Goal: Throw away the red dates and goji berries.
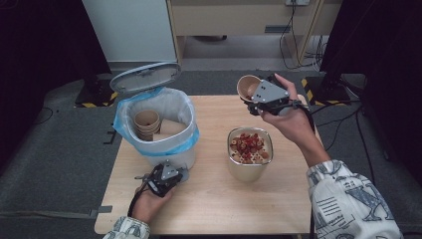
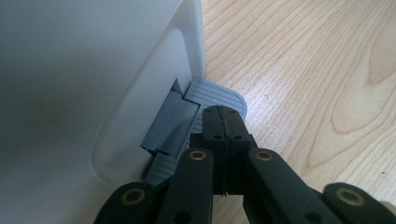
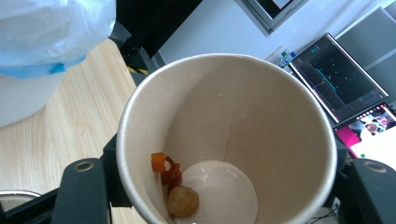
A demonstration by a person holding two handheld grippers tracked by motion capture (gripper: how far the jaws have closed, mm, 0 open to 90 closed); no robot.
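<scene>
A white pedal bin (image 1: pixel 185 115) with a blue liner stands at the table's left, its grey lid (image 1: pixel 145 76) up and stacked paper cups (image 1: pixel 147 123) inside. My left gripper (image 1: pixel 182 174) is low at the bin's front; in the left gripper view its jaws are shut with nothing between them, and the left gripper (image 2: pixel 224 116) rests on the grey pedal (image 2: pixel 217 92). My right gripper (image 1: pixel 253 94) is raised at the back right, shut on a tilted paper cup (image 1: pixel 247 85). In the right gripper view this cup (image 3: pixel 261 107) holds a few food scraps (image 3: pixel 173 179) at its bottom.
A steel container (image 1: pixel 247 173) full of red and brown food pieces (image 1: pixel 249 144) stands right of the bin, below the raised cup. Bare wooden table (image 1: pixel 214 209) lies in front. Cables and stand bases sit on the floor beyond the table.
</scene>
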